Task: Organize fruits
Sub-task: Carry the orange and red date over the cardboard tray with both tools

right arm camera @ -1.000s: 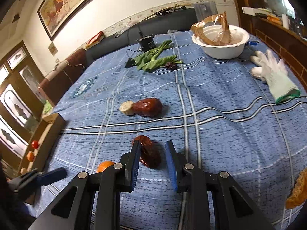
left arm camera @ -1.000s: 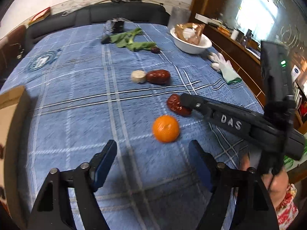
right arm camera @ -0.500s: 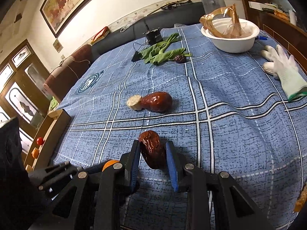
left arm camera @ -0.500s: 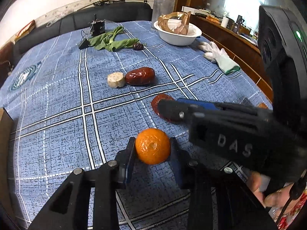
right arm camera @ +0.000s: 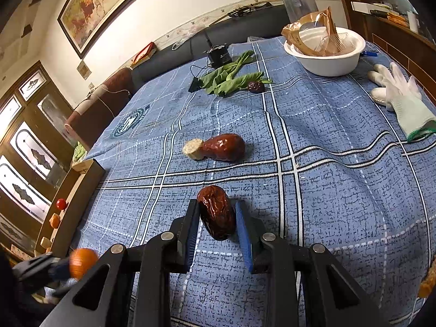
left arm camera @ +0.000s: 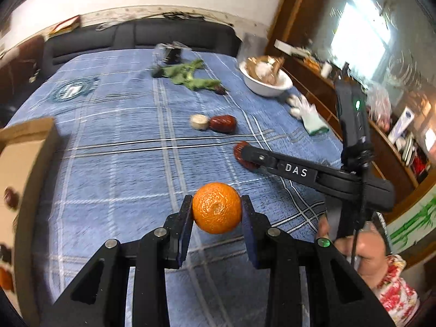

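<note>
Claws both loaded, one fruit each.
Left claw point(left arm camera: 217, 219) pinches the mandarin orange point(left arm camera: 217, 207), lifted off the blue plaid worktop point(right arm camera: 340, 190) at its near side. Right claw point(right arm camera: 218, 226) is clamped on a wrinkly red date point(right arm camera: 216, 212), just right of the orange; can't tell if it's touching the cloth. Another red date point(right arm camera: 224, 147) sits farther back beside a pale round chunk point(right arm camera: 193, 149).

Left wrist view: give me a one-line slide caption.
Left gripper shut on an orange above the blue plaid tablecloth; right gripper at a red date.
</note>
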`<state>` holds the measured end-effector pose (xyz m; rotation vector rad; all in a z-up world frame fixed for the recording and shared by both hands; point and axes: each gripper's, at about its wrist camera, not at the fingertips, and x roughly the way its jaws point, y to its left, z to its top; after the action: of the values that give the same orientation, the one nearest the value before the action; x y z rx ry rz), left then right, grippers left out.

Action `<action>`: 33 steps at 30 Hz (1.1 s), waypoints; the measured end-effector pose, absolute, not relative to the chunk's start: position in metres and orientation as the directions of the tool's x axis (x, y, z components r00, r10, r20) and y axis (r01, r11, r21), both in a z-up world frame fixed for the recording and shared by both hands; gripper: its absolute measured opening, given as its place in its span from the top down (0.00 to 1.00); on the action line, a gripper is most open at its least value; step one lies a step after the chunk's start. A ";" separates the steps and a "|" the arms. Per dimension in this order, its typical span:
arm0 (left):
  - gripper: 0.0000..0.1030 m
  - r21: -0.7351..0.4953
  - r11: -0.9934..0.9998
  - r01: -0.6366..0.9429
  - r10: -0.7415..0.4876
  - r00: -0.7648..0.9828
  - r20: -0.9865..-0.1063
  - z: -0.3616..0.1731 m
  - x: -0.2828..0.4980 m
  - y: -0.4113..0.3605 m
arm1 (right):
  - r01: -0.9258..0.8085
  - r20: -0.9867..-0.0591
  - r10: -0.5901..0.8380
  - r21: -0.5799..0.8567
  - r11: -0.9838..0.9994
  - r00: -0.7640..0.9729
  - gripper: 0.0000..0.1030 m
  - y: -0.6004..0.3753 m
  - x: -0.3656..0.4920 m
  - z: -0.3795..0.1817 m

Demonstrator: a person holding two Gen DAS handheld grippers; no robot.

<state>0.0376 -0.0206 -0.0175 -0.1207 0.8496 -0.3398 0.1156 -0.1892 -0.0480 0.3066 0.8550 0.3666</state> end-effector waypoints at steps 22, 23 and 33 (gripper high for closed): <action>0.68 -0.363 0.932 -0.026 -0.236 0.717 -0.656 0.002 -0.020 0.124 | -0.185 -0.707 0.414 0.380 0.906 0.574 0.72 -0.179 0.113 -0.050; 0.68 -0.367 0.930 -0.035 -0.231 0.719 -0.655 0.001 -0.021 0.130 | -0.188 -0.707 0.424 0.390 0.901 0.565 0.72 -0.177 0.112 -0.049; 0.68 -0.408 0.900 -0.155 -0.171 0.734 -0.657 -0.005 -0.034 0.189 | -0.304 -0.647 0.570 0.484 0.820 0.506 0.71 -0.119 0.095 -0.009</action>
<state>-0.0336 0.1895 -0.0053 -0.4626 0.7535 -0.0090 0.0953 -0.1195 -0.0094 0.3280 0.8957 0.5387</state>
